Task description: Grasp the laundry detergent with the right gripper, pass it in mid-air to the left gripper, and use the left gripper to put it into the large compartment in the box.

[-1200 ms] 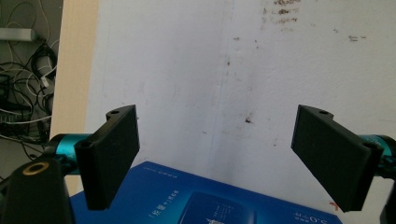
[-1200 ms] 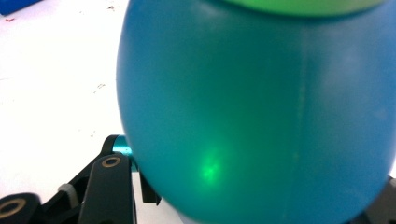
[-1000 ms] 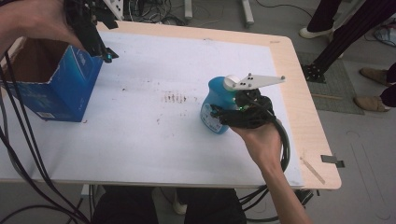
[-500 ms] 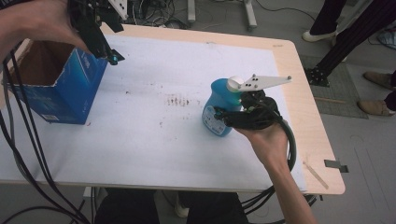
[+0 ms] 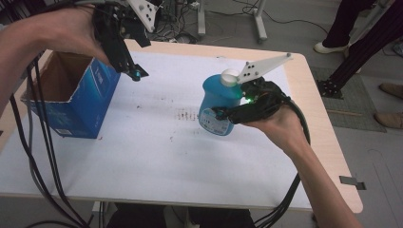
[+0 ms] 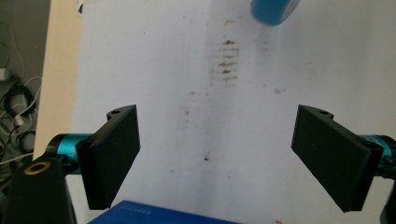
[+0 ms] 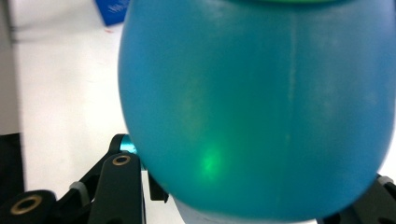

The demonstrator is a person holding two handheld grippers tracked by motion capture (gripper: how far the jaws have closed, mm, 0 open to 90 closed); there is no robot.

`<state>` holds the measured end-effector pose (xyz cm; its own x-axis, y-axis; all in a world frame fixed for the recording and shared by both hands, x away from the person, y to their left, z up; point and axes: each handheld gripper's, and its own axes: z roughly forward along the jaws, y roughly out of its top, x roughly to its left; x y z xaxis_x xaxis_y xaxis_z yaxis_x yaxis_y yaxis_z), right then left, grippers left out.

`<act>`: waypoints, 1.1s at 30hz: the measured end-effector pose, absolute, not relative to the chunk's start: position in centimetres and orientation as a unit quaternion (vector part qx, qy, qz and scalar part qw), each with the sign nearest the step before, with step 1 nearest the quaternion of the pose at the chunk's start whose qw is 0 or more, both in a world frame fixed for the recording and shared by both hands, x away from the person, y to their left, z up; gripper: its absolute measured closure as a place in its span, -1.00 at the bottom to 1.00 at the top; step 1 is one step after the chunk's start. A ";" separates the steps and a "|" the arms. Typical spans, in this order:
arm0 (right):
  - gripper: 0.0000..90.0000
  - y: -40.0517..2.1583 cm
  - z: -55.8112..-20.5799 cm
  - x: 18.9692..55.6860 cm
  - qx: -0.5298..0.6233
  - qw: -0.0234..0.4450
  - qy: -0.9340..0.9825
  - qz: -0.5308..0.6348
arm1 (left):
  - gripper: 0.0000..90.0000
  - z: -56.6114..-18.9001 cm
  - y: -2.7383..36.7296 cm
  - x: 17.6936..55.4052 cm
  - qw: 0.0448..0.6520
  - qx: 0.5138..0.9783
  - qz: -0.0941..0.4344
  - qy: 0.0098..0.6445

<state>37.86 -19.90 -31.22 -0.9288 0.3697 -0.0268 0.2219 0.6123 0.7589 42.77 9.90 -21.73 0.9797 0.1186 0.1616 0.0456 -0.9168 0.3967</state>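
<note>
Teal bottle (image 5: 219, 102) with a white cap (image 5: 230, 78) and a label near its base, clamped in the right gripper (image 5: 223, 112), jaws squeezed onto its lower body. Looks lifted a bit off the white tabletop (image 5: 157, 156), tilted slightly, over the right half of the table. Up close in the right gripper view, bottle (image 7: 254, 107) bulging right between the black jaws, green light glinting off the plastic. Grey three-cornered plate (image 5: 263, 67) sticking up just behind the cap.

Left gripper (image 5: 135, 74) way over on the other side, jaws spread wide, nothing between them. Hanging over the near right corner of the open blue cardboard box (image 5: 71, 97), not touching it as far as visible. Same story in the left gripper view: both pads (image 6: 114, 154) far apart, bare stained tabletop (image 6: 187, 93) between them, blue edge of the box (image 6: 159, 215) at the bottom, teal bottle base (image 6: 274, 10) peeking in at the top.

Box sits at the table's left edge, flaps up, brown inside. Faint brown smudges (image 5: 186, 114) on the white surface between box and bottle. Cables (image 5: 43, 156) trailing off the left side, more from the right hand (image 5: 280, 128). Somebody's legs and shoes (image 5: 328, 47) on the floor past the far right corner.
</note>
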 end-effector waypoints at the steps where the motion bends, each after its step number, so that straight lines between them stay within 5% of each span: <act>1: 0.06 -19.6 -31.0 38.1 0.155 0.083 0.894 0.411 | -0.66 -21.7 9.6 42.6 0.200 0.975 0.086 0.038; 15: 0.05 -14.7 -29.2 40.6 0.018 0.015 0.905 0.425 | -0.66 -21.9 7.1 41.4 0.200 0.978 0.048 0.021; 33: 0.05 -12.6 -29.6 41.1 0.003 0.013 0.906 0.422 | -0.66 -22.1 3.5 40.8 0.225 0.974 0.026 0.012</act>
<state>41.08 -12.61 -29.64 -0.9996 0.0172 -0.0208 -0.0049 0.6434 0.7655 40.83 3.51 -22.14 0.9983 0.0349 0.0457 0.0113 -0.8987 0.4385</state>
